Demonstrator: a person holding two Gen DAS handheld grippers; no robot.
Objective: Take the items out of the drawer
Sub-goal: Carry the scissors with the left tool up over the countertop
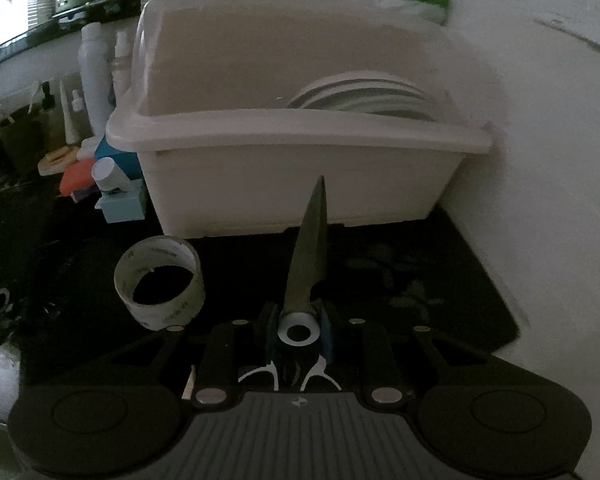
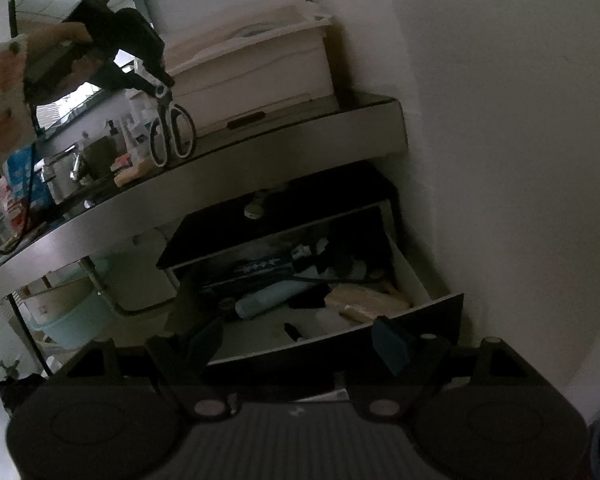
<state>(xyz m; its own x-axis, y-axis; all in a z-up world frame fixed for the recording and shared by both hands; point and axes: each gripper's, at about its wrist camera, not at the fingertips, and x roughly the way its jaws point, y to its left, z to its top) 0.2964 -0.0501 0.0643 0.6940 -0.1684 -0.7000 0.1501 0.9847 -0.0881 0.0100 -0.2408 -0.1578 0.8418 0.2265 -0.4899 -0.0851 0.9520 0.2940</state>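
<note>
Over the dark counter [image 1: 440, 280], my left gripper [image 1: 299, 330] is clamped tight on the scissors [image 1: 308, 256] at the pivot, blades closed and pointing toward the white dish tub [image 1: 300, 168], beside a tape roll [image 1: 160, 280]. They look rigid, light, slick steel; gripping near the pivot seems steadiest. My right gripper [image 2: 300, 340] hangs half open and empty above the open drawer [image 2: 416, 280].

White dish bin [image 1: 300, 172]; tape roll [image 1: 160, 284] beside it.
</note>
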